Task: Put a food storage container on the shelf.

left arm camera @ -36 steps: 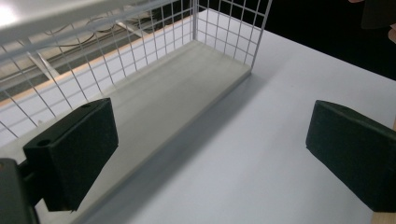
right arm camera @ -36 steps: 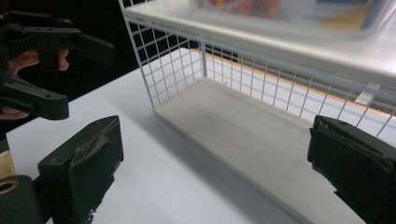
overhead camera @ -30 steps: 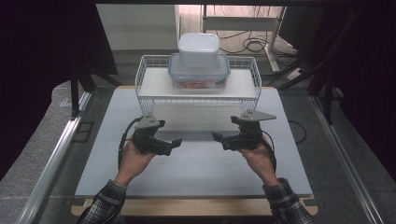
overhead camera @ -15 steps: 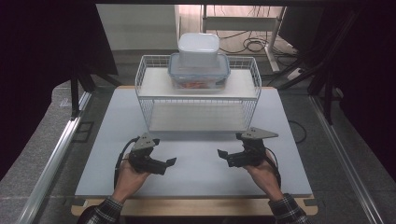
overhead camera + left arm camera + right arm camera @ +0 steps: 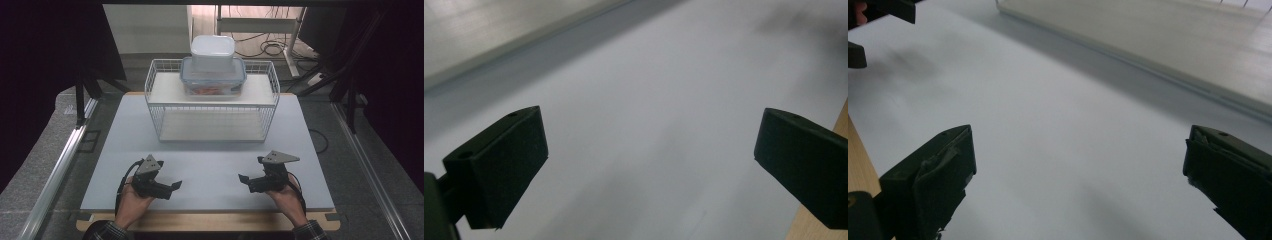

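My left gripper [image 5: 173, 187] rests low over the white table mat [image 5: 215, 155] near its front left, held by a hand. Its jaws stand wide apart in the left gripper view [image 5: 649, 165], with bare mat between them. My right gripper [image 5: 244, 179] sits near the front right, pointing inward toward the left one. It is open too [image 5: 1078, 175], with nothing between its jaws. The left gripper's black jaws [image 5: 878, 10] show at the top left corner of the right gripper view.
A white wire rack [image 5: 212, 107] with two shelves stands at the back centre of the mat. On its top shelf sits a clear blue-rimmed food box [image 5: 213, 77] with a white tub [image 5: 212, 51] stacked on it. A wooden strip [image 5: 210, 222] borders the mat's front.
Both grippers have drawn back from just in front of the rack to the front part of the mat, and they sit lower. Both stay open.
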The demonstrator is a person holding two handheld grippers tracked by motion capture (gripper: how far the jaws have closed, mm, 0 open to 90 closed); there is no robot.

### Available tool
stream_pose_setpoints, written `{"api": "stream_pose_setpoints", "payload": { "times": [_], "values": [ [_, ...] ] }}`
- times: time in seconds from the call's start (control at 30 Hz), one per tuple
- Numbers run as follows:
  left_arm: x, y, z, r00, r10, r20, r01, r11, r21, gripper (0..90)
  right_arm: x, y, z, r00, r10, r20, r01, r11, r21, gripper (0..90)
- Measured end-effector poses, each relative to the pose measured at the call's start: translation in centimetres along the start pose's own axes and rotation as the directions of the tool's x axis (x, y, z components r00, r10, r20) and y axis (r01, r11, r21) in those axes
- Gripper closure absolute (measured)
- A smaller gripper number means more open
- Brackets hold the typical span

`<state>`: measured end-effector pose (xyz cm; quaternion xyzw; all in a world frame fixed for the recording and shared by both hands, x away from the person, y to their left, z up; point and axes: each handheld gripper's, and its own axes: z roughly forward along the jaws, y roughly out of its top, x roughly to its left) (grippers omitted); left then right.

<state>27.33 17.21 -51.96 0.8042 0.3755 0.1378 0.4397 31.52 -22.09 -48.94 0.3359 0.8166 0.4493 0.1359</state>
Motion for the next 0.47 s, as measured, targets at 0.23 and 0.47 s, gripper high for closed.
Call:
{"api": "stream_pose_setpoints", "payload": {
  "times": [0.23, 0.47],
  "values": [
    [0.2, -1.0, 1.7, 0.9993, 0.028, -0.023, -0.026, 0.9938, 0.109, 0.7, -0.1, -1.2, 0.7, 1.0, 0.001, 0.001, -0.001, 0.999, 0.052, 0.8],
    [0.2, -0.9, 1.9, 0.999, 0.034, -0.027, -0.031, 0.9926, 0.118, 0.1, -0.1, -1.6, 1.3, 0.9999, -0.01, 0.013, 0.009, 0.996, 0.089, 0.8]
  ]
}}
